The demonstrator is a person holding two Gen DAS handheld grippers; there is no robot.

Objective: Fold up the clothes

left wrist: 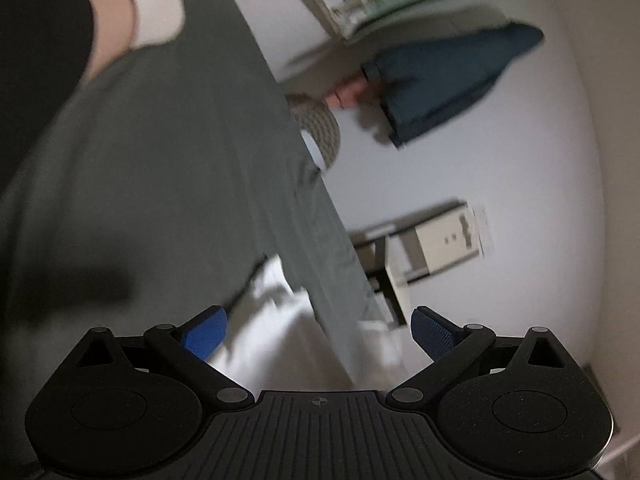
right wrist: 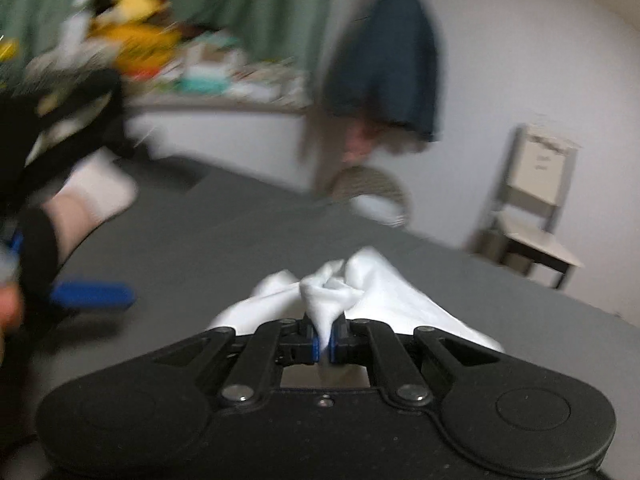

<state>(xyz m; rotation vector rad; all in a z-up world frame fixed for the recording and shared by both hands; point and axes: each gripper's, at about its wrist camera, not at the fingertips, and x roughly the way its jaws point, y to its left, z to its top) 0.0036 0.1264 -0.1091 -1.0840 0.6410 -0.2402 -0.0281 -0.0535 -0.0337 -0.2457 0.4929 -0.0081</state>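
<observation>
Your right gripper (right wrist: 324, 340) is clenched on a bunched fold of the white garment (right wrist: 372, 292), which lies on the dark grey surface (right wrist: 200, 232). Only the right wrist view shows that pinch. Your left gripper (left wrist: 318, 334) hangs released, blue pads spread wide over the garment's edge, its view tilted and blurred.

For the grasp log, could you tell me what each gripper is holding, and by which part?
The right gripper is shut on the white cloth, pinching a bunched fold at its near edge. The left gripper is open and holds nothing.
</observation>
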